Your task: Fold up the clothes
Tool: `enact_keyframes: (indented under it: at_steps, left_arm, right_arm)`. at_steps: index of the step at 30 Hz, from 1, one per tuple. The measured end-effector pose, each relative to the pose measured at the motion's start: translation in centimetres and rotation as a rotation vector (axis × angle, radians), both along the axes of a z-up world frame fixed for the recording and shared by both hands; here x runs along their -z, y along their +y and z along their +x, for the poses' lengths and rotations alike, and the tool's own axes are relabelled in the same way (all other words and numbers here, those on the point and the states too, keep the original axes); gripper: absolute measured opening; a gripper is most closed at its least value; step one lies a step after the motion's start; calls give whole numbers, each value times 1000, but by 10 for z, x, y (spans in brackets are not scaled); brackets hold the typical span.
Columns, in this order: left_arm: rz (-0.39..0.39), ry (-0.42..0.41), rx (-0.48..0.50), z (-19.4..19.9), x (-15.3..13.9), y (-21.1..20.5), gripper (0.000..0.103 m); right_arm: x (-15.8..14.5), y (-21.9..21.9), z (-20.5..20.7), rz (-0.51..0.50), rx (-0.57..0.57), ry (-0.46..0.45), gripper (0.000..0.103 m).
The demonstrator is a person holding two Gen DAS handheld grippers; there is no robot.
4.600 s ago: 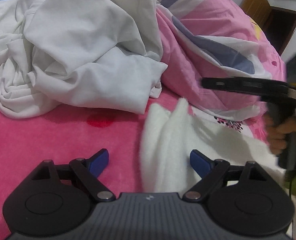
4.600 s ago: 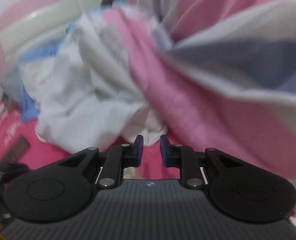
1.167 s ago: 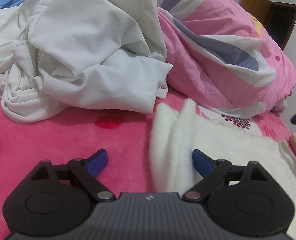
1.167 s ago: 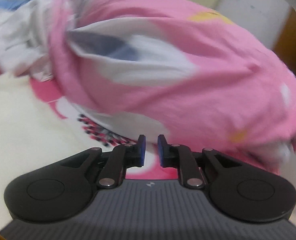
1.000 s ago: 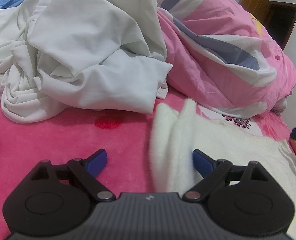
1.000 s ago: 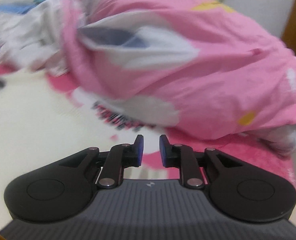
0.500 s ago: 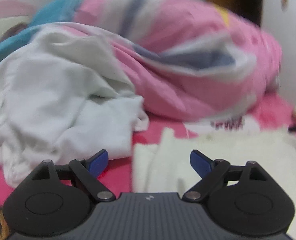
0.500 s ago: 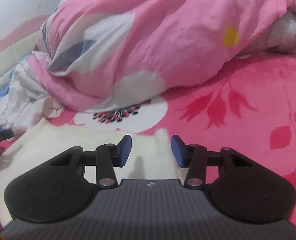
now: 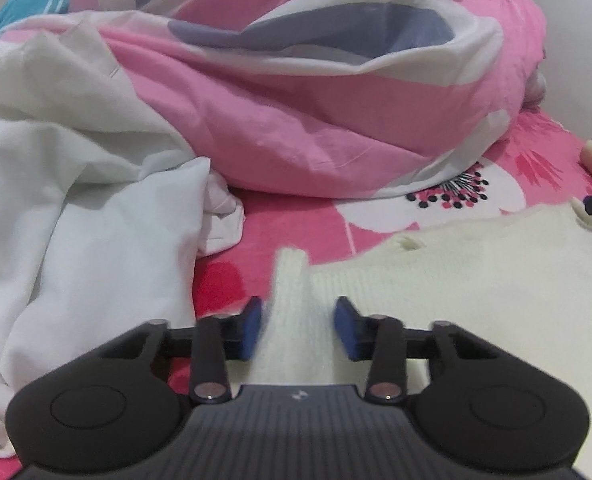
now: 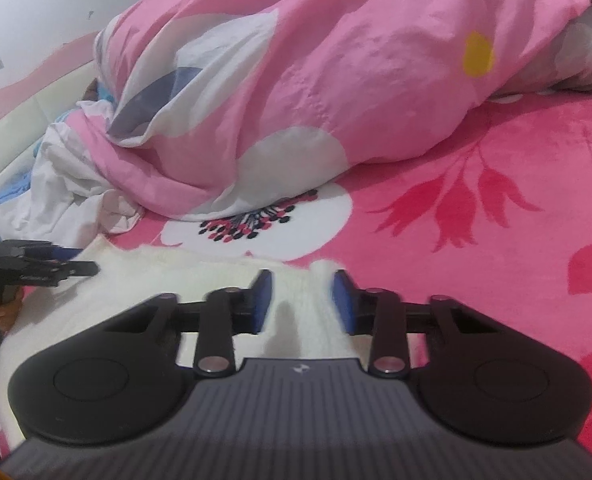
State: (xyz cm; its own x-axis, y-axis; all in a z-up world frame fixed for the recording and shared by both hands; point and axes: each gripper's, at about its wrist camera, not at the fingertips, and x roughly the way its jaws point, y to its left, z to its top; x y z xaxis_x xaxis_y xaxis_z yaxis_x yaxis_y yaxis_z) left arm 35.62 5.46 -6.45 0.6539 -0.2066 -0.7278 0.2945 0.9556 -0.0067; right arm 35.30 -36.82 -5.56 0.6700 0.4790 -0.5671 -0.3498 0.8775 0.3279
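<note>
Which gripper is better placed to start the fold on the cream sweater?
Neither clearly: the left gripper and the right gripper each sit open astride an end of the cream sweater. Left has slightly more fabric between its pads, so probably left.

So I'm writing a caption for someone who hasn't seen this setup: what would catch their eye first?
Probably the big pink duvet heaped across the back of the bed. Next, the fluffy cream sweater spread flat on the pink floral blanket in front, with the left gripper and right gripper each open astride one of its edges. A crumpled white garment pile lies at the left.
</note>
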Motion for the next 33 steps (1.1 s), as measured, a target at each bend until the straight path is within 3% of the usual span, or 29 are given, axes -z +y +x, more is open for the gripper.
enact_keyframes:
  at_steps: [2, 7, 8, 12, 16, 17, 19, 21, 23, 33]
  left_arm:
    - [-11, 2, -4, 1, 0, 0, 15]
    - [-24, 6, -21, 3, 0, 3, 18]
    - [-26, 6, -25, 4, 0, 3, 22]
    - [-34, 9, -40, 7, 0, 6, 38]
    - [-43, 12, -55, 10, 0, 8, 41]
    - [-50, 14, -57, 11, 0, 9, 36]
    - [-64, 17, -62, 11, -1, 11, 26]
    - [-79, 21, -66, 12, -1, 13, 12]
    - [-93, 23, -71, 13, -1, 15, 11]
    - [-205, -140, -149, -12, -47, 35, 10]
  right_arm:
    - [2, 1, -1, 0, -5, -7, 7]
    - [4, -6, -1, 24, 34, -13, 9]
    - [3, -9, -1, 39, 42, -12, 12]
    - [2, -22, 5, 100, 70, 18, 53]
    - [5, -20, 7, 103, 26, 45, 54]
    - [6, -17, 7, 94, 16, 46, 54]
    - [6, -12, 6, 58, -9, 32, 49]
    - [5, -8, 4, 23, -13, 17, 20]
    - [3, -6, 3, -12, 3, 4, 10]
    - [-39, -18, -25, 55, 58, -173, 6]
